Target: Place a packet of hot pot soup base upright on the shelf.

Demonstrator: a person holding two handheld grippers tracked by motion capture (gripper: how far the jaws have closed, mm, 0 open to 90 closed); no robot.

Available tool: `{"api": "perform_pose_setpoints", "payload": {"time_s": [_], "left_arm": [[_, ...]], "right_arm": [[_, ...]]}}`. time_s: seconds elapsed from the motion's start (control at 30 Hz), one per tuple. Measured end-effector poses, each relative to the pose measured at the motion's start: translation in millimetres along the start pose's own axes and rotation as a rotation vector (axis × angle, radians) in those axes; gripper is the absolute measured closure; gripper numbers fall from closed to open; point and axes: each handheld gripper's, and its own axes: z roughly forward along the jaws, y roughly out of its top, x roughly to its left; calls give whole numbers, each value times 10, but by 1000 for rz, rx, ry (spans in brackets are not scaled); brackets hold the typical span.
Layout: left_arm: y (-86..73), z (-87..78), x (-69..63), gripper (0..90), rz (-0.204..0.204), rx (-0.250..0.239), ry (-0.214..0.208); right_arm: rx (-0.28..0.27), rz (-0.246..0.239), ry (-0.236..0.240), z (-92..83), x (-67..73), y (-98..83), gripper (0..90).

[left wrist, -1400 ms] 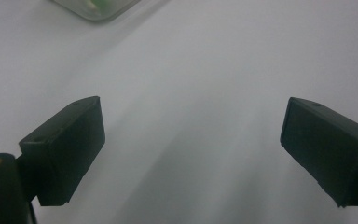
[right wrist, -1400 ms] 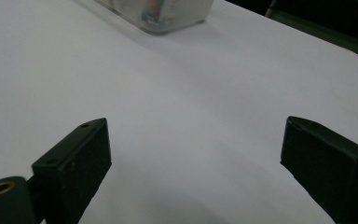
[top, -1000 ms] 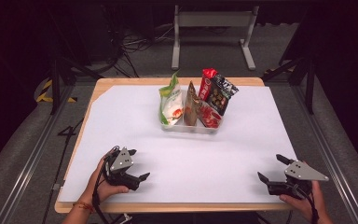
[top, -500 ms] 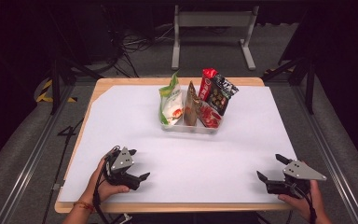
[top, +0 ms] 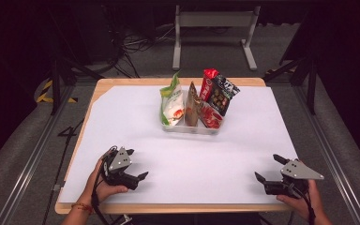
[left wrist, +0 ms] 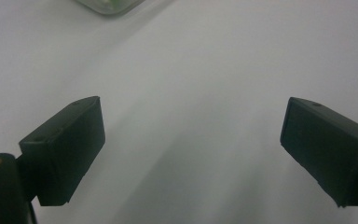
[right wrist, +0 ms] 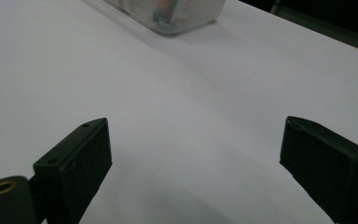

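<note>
the left gripper (top: 136, 164) rests low over the near-left area of the white table cover (top: 243, 140), held in the person's left hand (top: 101, 185). its jaws are spread wide and hold nothing; the left gripper view shows bare white surface between them. the right gripper (top: 268, 168) sits at the near-right edge of the cover, held in the right hand (top: 302, 201), with the grey three-cornered plate (top: 302, 171) on top. its jaws are likewise spread wide and hold nothing, with bare white surface between them in the right gripper view.

the clear plastic tray (top: 190, 127) stands at the far centre of the table, well apart from both grippers. it holds snack bags set upright, side by side: a green-and-white bag (top: 171, 105) at the left, a brown bag (top: 192, 108) in the middle, a red bag (top: 209, 84) behind, and a black bag (top: 222, 93) leaning at the right. a corner of the tray (left wrist: 109, 5) appears at the top edge of the left gripper view, and a blurred corner (right wrist: 177, 16) appears at the top of the right gripper view.

the wooden table edge (top: 178, 207) is exposed around the cover.
</note>
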Motion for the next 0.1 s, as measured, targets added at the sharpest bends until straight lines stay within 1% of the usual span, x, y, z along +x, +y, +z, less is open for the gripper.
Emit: {"api": "perform_pose_setpoints", "payload": {"time_s": [0.1], "left_arm": [[5, -7, 3, 72, -7, -6, -1]], "right_arm": [[1, 5, 0, 4, 3, 1, 96]]}}
